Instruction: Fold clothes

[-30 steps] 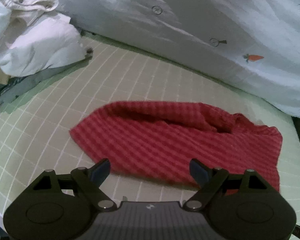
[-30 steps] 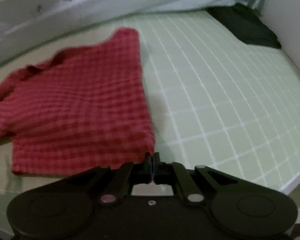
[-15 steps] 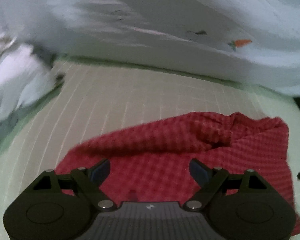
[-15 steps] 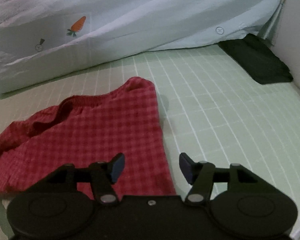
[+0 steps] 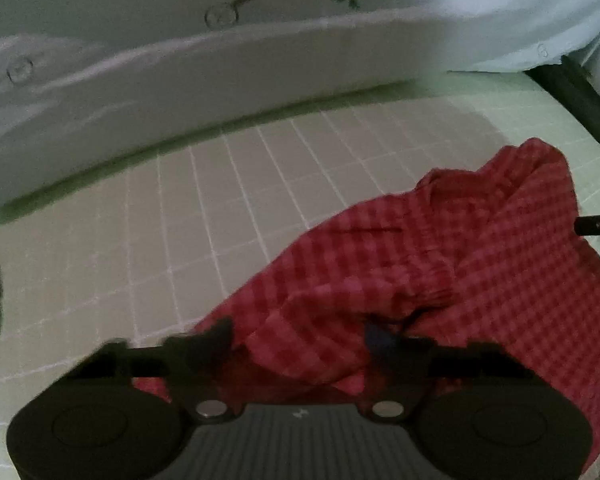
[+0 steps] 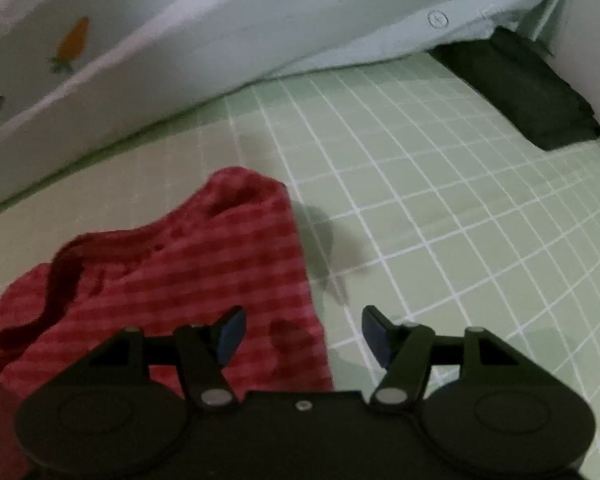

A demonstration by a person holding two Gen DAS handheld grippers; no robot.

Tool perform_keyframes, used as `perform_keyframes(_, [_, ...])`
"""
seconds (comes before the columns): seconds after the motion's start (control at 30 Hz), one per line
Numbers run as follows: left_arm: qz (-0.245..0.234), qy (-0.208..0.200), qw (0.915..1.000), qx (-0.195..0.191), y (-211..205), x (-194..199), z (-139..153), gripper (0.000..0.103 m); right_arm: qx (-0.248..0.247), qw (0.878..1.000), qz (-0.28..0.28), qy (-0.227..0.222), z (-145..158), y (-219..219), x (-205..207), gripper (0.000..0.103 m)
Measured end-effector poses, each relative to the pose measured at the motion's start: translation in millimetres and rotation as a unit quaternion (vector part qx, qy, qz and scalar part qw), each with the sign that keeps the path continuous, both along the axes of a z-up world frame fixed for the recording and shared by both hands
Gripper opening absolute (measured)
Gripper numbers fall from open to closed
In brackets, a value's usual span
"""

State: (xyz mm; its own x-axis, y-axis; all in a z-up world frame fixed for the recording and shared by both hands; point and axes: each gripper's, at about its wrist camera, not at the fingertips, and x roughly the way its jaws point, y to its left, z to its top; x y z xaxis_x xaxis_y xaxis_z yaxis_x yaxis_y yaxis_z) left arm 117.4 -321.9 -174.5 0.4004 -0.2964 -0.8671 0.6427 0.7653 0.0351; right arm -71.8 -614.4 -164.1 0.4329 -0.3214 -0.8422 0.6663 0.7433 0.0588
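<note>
We are looking through dim, motion-blurred frames in which much is hard to make out: the left gripper is smearing at its fingertips, and a raised fold of the red checked garment is covering the space between them, so we cannot tell whether any cloth is being pinched. Its jaws are standing wide apart, the fold bulging up between them. The garment is lying rumpled on the green grid mat, spreading from near centre toward the right, its near edge cut off behind the gripper body. A dark rod is poking in at the right edge, its source out of frame. In the right wrist view, the right gripper is hovering low over the garment's right border, jaws spread wide and holding nothing, the left finger over cloth, the right over bare mat. Beyond, a pale carrot-print sheet is draping along the far side, and a folded dark cloth is lying far right.
</note>
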Motion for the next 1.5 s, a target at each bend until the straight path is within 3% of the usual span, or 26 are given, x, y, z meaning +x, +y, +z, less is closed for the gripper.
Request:
perform_keyframes(0.03, [0.005, 0.004, 1.0, -0.005, 1, 4, -2, 0.023, 0.002, 1.0, 0.001, 0.002, -1, -1, 2, 0.065])
perform_keyframes(0.1, [0.021, 0.005, 0.9997, -0.013, 6, 15, -3, 0.002, 0.0, 1.0, 0.004, 0.006, -3, -1, 6, 0.065])
perform_keyframes(0.23, [0.074, -0.033, 0.9955, -0.049, 24, 54, 13, 0.002, 0.001, 1.0, 0.001, 0.014, -5, -2, 13, 0.063])
perform_keyframes(0.3, [0.131, -0.067, 0.9863, -0.075, 39, 80, 27, 0.002, 0.0, 1.0, 0.007, 0.011, -4, -1, 15, 0.062])
perform_keyframes(0.37, [0.192, -0.095, 0.9712, -0.105, 56, 100, 39, 0.009, -0.016, 1.0, 0.023, 0.012, -1, 3, 18, 0.062])
perform_keyframes(0.4, [0.215, -0.101, 0.9647, -0.114, 63, 107, 43, 0.019, -0.028, 0.999, 0.033, 0.014, 1, 7, 20, 0.063])
perform_keyframes(0.43, [0.234, -0.104, 0.9593, -0.12, 70, 113, 46, 0.036, -0.039, 0.998, 0.042, 0.018, 2, 10, 21, 0.063])
perform_keyframes(0.53, [0.25, -0.101, 0.9566, -0.111, 92, 112, 48, 0.058, -0.056, 0.996, 0.059, 0.022, 7, 18, 22, 0.065])
perform_keyframes(0.6, [0.259, -0.089, 0.9572, -0.095, 107, 99, 42, 0.064, -0.05, 0.997, 0.061, 0.02, 7, 22, 18, 0.069])
perform_keyframes(0.7, [0.277, -0.05, 0.9565, -0.075, 141, 67, 28, 0.067, -0.033, 0.998, 0.056, 0.026, 3, 27, 9, 0.074])
perform_keyframes(0.83, [0.312, 0.009, 0.9483, -0.056, 183, 20, 5, 0.067, -0.017, 0.998, 0.051, 0.034, -1, 40, -6, 0.077])
perform_keyframes(0.97, [0.33, 0.034, 0.9423, -0.048, 209, -21, -9, 0.067, -0.031, 0.997, 0.068, 0.035, 3, 66, -22, 0.086])
perform_keyframes(1.23, [0.296, 0.031, 0.9523, -0.067, 227, -45, -10, 0.067, -0.035, 0.996, 0.082, 0.03, 7, 132, -47, 0.092])
perform_keyframes(1.33, [0.277, 0.051, 0.956, -0.082, 235, -42, -17, 0.064, -0.036, 0.997, 0.065, 0.024, 3, 165, -52, 0.092])
perform_keyframes(1.5, [0.211, 0.045, 0.9733, -0.079, 248, -44, -21, 0.064, -0.028, 0.999, 0.017, -0.01, 1, 222, -51, 0.092])
